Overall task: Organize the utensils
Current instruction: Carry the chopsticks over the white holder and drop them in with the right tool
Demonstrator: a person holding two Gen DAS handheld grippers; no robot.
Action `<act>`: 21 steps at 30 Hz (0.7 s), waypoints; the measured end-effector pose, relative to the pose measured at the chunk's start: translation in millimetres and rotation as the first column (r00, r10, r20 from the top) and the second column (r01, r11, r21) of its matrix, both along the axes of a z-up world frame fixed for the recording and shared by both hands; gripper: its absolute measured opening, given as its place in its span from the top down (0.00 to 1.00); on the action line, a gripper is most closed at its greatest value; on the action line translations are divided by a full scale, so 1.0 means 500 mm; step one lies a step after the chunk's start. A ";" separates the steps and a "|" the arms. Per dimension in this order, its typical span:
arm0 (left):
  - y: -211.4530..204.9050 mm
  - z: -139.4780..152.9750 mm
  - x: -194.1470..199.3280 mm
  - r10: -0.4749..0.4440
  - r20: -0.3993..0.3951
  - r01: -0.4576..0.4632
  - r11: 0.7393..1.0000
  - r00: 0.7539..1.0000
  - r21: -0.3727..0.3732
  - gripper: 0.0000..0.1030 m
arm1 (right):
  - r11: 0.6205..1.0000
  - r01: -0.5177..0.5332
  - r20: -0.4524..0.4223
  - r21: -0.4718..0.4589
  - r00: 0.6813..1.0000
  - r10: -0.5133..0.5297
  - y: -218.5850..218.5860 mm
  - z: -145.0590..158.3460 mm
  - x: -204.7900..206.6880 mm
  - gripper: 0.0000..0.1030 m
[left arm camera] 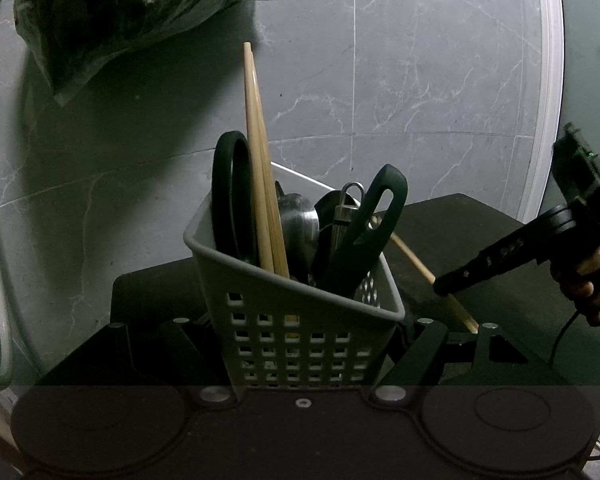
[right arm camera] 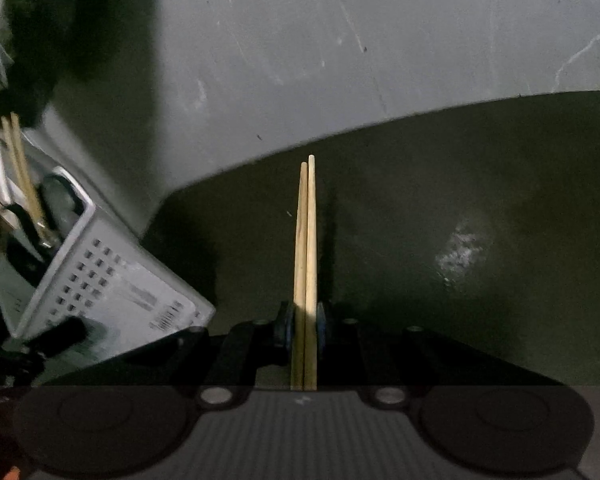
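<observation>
Right wrist view, nearest: right gripper [right arm camera: 305, 330] pinches a pair of chopsticks [right arm camera: 306, 248] between its blue pads [right arm camera: 321, 326], side by side and touching.
Pair's long axis: straight ahead along the fingers, tips pointing away over the dark mat [right arm camera: 460, 184].
Caddy from the pair: low and to the left in this view, a grey perforated caddy [right arm camera: 112, 280], tilted, its open mouth toward the upper left.
Left wrist view, nearest: left gripper [left arm camera: 300, 328] is pressed against the caddy [left arm camera: 296, 320] on both sides, holding it tipped.
Caddy contents: two chopsticks [left arm camera: 260, 184] standing at the left, dark looped handles, a steel spoon [left arm camera: 300, 220] and a steel tool with a ring.
Farther right: right gripper [left arm camera: 440, 286] with its pair [left arm camera: 456, 306] just beside the caddy's right corner, lying slantwise, below the rim.
Likely step: carrying the pair to the caddy.
Turning point: the mouth lies left of and above the pair, so I judge the tips must swing left and rise over the rim.
Nearer hand: the right, already loaded; the left only steadies.
Far: marbled grey wall, a plastic bag [left arm camera: 112, 12] at upper left.
</observation>
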State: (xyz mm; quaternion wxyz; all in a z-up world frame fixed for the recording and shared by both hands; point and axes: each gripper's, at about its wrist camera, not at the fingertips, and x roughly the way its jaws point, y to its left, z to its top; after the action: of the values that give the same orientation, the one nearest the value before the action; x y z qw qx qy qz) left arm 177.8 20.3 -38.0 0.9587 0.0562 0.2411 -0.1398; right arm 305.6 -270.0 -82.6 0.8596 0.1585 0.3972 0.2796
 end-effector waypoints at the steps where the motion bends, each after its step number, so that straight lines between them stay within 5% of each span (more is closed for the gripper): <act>1: 0.000 0.000 0.000 0.000 0.000 0.000 1.000 1.000 0.000 0.25 | 0.999 0.002 0.023 0.033 1.000 -0.003 -0.006 0.003 -0.007 0.87; 4: 0.000 0.000 0.000 0.000 0.000 0.000 1.000 1.000 0.000 0.25 | 0.993 -0.003 0.107 0.122 0.994 -0.010 -0.021 0.020 -0.029 0.87; 12: -0.001 -0.002 0.003 -0.001 -0.003 0.001 1.000 1.000 0.003 0.25 | 0.984 -0.002 0.297 0.177 0.954 -0.051 -0.030 0.112 -0.057 0.87; 21: -0.001 -0.003 0.006 -0.004 -0.004 0.004 1.000 1.000 0.001 0.25 | 0.968 -0.088 0.509 0.234 0.860 -0.044 -0.006 0.260 -0.071 0.87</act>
State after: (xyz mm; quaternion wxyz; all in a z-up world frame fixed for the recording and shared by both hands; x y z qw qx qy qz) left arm 180.8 19.5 -39.6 0.9579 0.0567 0.2431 -0.1417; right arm 270.3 -273.3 47.6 0.9039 0.1808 0.1192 0.3689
